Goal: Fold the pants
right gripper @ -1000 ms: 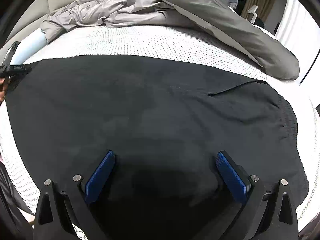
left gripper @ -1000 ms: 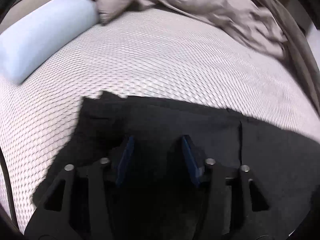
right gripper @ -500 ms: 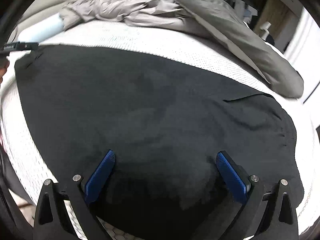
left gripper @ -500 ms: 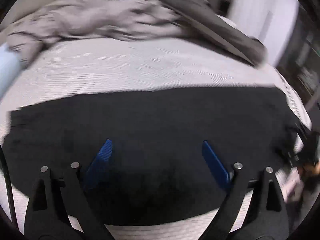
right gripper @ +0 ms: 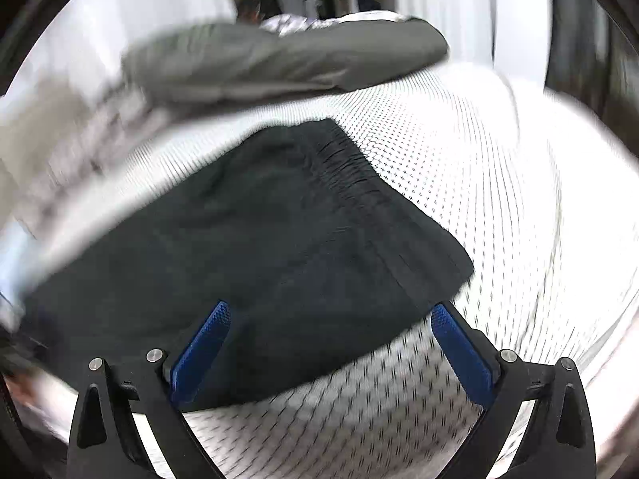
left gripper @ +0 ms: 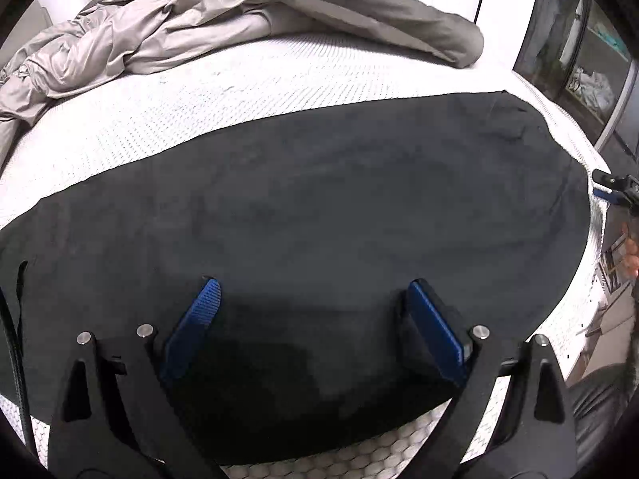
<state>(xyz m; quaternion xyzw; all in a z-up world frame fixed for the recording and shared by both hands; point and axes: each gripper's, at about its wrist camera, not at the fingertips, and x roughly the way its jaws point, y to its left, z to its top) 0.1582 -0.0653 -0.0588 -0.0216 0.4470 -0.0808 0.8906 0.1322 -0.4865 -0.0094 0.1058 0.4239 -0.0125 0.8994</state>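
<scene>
Black pants [left gripper: 319, 207] lie spread flat across the white mattress [left gripper: 199, 111]. My left gripper [left gripper: 313, 285] hovers over the near edge of the pants; its jaws are opening, and the blue pads grip nothing. In the blurred right wrist view, the pants [right gripper: 247, 239] end in a gathered elastic waistband [right gripper: 347, 167]. My right gripper [right gripper: 330, 307] stands open above the near corner at that waistband end, nothing between its pads. The right gripper [left gripper: 615, 191] also shows at the far right edge of the left wrist view, beside the pants' end.
A crumpled grey duvet [left gripper: 167, 36] covers the back of the mattress, also seen as the duvet [right gripper: 279, 60] behind the waistband. A dark glass cabinet [left gripper: 579, 52] stands beyond the right side. The mattress's near edge [left gripper: 359, 455] runs just below the pants.
The left gripper's jaws spread wide and its view swung right from the pants' left end to their middle. The right gripper swung right to the waistband end, still open.
</scene>
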